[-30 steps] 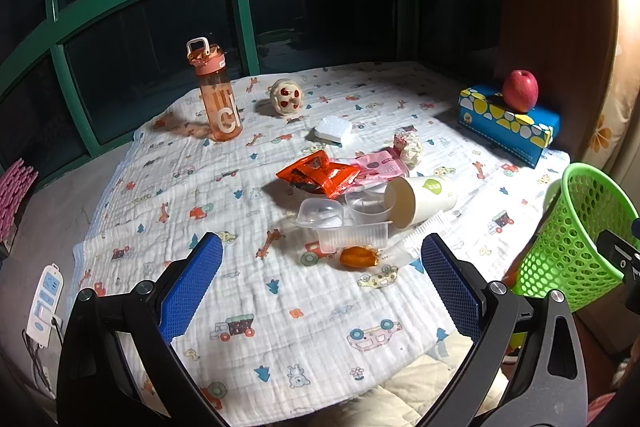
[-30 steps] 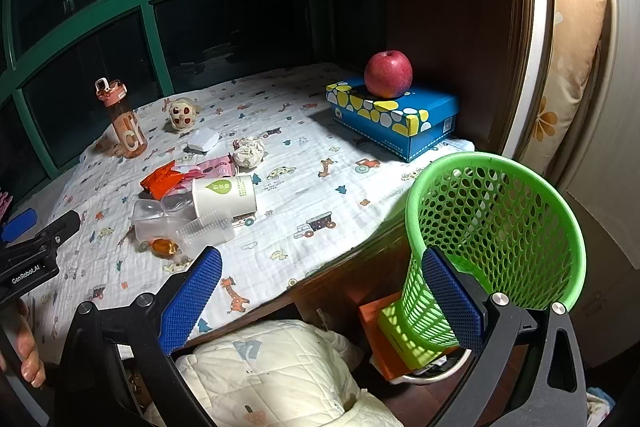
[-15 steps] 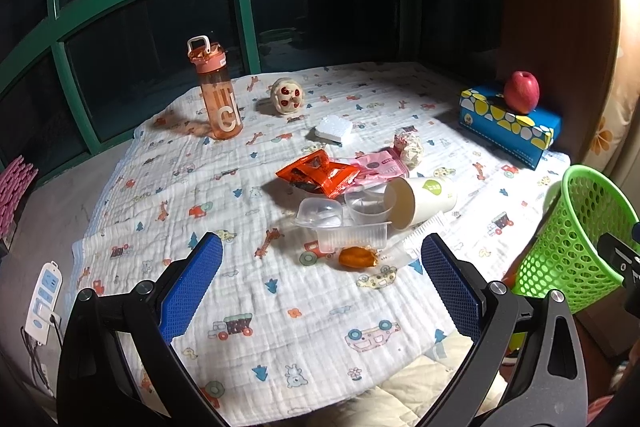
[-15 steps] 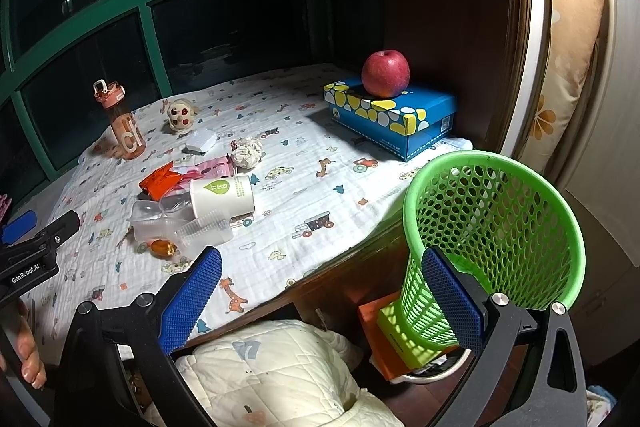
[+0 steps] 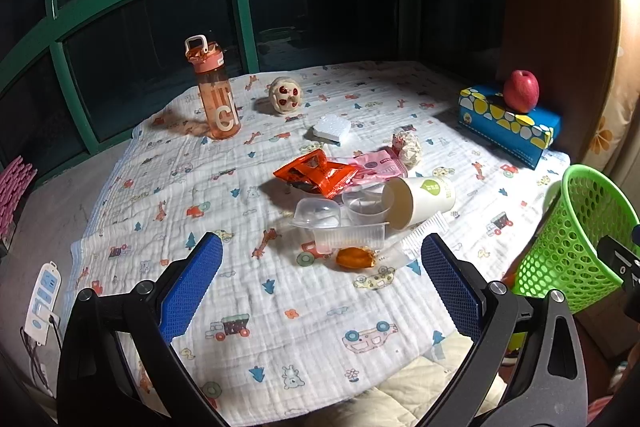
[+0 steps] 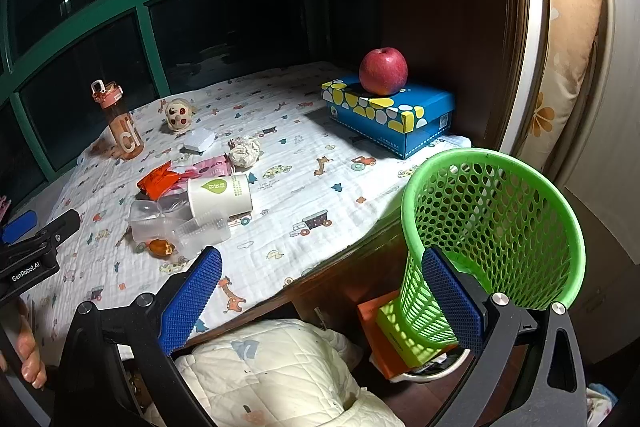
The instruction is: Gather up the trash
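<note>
Green mesh basket stands just off the tabletop's right edge, empty-looking. Both the left gripper and the right gripper hang with jaws spread wide, holding nothing. Trash lies clustered near the tabletop's middle: a tipped paper cup, clear plastic containers, an orange wrapper, a pink packet and crumpled paper.

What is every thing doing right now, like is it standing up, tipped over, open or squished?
Paper cup: tipped on its side.
Water bottle: upright, lid shut.
Paper ball: crumpled.
Green basket: upright, looks empty.
Apple: on the blue box.
Left claw: open.
Right claw: open.
</note>
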### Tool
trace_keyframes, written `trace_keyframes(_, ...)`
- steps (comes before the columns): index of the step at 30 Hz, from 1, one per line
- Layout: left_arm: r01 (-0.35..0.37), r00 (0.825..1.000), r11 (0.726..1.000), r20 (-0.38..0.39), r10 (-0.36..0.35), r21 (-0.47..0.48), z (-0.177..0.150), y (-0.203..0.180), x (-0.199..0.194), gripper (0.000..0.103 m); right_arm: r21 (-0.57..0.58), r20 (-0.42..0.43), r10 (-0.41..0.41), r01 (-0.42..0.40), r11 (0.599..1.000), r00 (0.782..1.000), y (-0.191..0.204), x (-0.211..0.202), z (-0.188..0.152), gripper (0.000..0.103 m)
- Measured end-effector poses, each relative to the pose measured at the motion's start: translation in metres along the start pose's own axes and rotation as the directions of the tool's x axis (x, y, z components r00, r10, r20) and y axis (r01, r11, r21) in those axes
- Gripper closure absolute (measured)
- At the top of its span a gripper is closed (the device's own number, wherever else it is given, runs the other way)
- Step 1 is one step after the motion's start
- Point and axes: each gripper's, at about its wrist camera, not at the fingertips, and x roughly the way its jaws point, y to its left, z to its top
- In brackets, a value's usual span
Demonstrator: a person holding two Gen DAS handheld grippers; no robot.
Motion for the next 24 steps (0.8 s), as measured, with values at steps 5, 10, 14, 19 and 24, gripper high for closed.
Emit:
trace_keyframes(5, 0.001, 1.000, 1.000, -0.001, -0.001, -0.002, 0.0000, -0.0001, 0.0002, 0.005, -0.003, 0.001, 0.000, 0.000, 1.000, 1.000, 0.0001, 0.0007, -0.0001, 0.006)
trace_keyframes(10, 0.001, 1.000, 1.000, -0.002, -0.001, 0.000, 0.0002, -0.0004, 0.0009, 0.005, -0.003, 0.001, 0.000, 0.000, 1.000, 1.000, 0.0008, 0.0015, -0.0006, 0.006)
trace_keyframes(14, -0.002, 1.000, 1.000, -0.005, 0.002, -0.001, 0.0010, -0.0014, 0.0023, 0.005, -0.003, 0.001, 0.000, 0.000, 1.000, 1.000, 0.0008, 0.0015, -0.0007, 0.006)
trace_keyframes(19, -0.004, 1.000, 1.000, -0.003, 0.004, 0.003, 0.0014, -0.0014, 0.0034, 0.005, 0.003, 0.000, 0.000, 0.000, 1.000, 1.000, 0.0005, 0.0038, -0.0014, 0.006)
trace_keyframes(24, -0.005, 1.000, 1.000, -0.009, 0.005, 0.001, 0.0021, -0.0013, 0.0068, 0.005, 0.002, 0.000, -0.001, 0.001, 1.000, 1.000, 0.0006, 0.0058, -0.0004, 0.006)
